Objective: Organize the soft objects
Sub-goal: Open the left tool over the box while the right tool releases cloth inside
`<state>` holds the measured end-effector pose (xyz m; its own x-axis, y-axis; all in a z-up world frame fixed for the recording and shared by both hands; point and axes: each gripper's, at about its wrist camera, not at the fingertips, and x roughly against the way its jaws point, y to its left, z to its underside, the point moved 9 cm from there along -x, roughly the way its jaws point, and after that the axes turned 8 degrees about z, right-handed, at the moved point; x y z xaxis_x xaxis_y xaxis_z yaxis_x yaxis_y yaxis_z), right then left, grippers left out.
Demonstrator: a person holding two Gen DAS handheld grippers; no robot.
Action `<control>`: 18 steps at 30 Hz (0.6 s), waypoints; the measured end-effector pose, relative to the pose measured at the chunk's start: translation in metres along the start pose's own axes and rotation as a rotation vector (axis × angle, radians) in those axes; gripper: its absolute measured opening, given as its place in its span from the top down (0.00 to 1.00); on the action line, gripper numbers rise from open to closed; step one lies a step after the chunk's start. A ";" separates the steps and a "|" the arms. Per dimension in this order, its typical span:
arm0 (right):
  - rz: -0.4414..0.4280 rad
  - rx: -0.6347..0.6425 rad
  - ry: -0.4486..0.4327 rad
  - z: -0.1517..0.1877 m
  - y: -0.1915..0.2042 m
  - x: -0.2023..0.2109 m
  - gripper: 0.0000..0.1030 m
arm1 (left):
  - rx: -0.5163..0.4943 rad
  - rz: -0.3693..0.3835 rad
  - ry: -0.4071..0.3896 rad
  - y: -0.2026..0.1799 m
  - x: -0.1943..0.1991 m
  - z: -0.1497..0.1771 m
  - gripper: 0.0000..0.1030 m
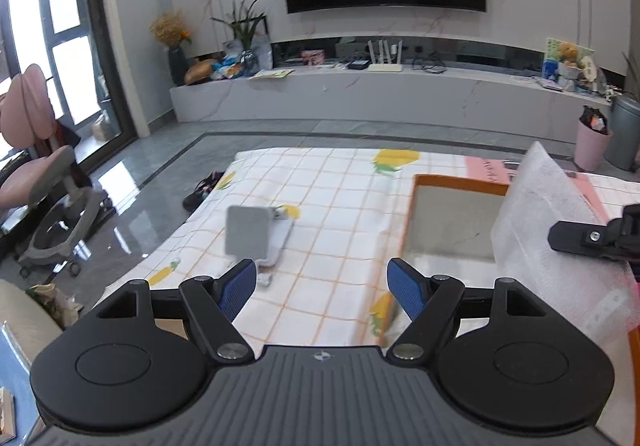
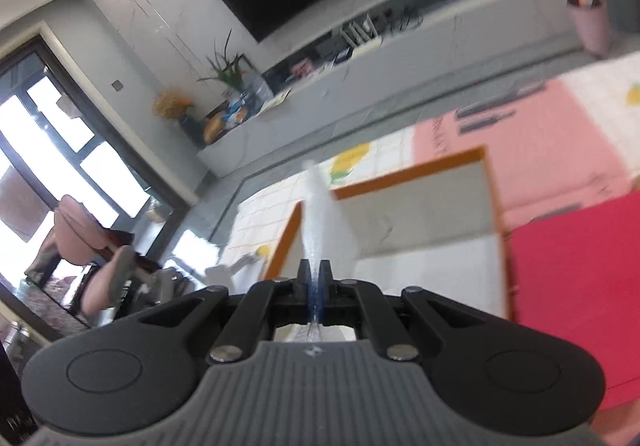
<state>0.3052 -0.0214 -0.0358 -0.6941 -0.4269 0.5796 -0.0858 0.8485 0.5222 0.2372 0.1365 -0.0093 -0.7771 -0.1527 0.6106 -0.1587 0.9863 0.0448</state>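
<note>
One white foam sheet [image 2: 320, 213], translucent, edge-on, pinched by right tool [image 2: 316, 286]; left tool [image 1: 322, 290] spread, empty.

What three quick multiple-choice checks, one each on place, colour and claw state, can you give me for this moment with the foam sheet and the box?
1. Where is the white foam sheet?
A. Flat on the floor
B. Standing up at the orange-rimmed box, pinched by the right claw
C. On the pink chair

2. What colour are the left claw pads?
A. Blue
B. Red
C. Yellow

3. How does the left claw stand?
A. Shut on the sheet
B. Shut on nothing
C. Open, nothing between its pads

Answers: 1 B, the right wrist view shows the sheet clamped between shut pads over the box; 2 A, both pads show blue; 3 C, only tablecloth shows in the gap.
</note>
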 end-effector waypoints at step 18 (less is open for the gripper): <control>0.231 -0.010 0.303 0.050 0.005 -0.117 1.00 | 0.045 -0.001 0.071 0.031 -0.021 0.015 0.19</control>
<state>0.3500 0.0482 -0.1323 -0.4515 -0.2987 0.8408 0.0562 0.9309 0.3610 0.2389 0.1694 -0.0327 -0.7320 -0.1475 0.6652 -0.1878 0.9821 0.0112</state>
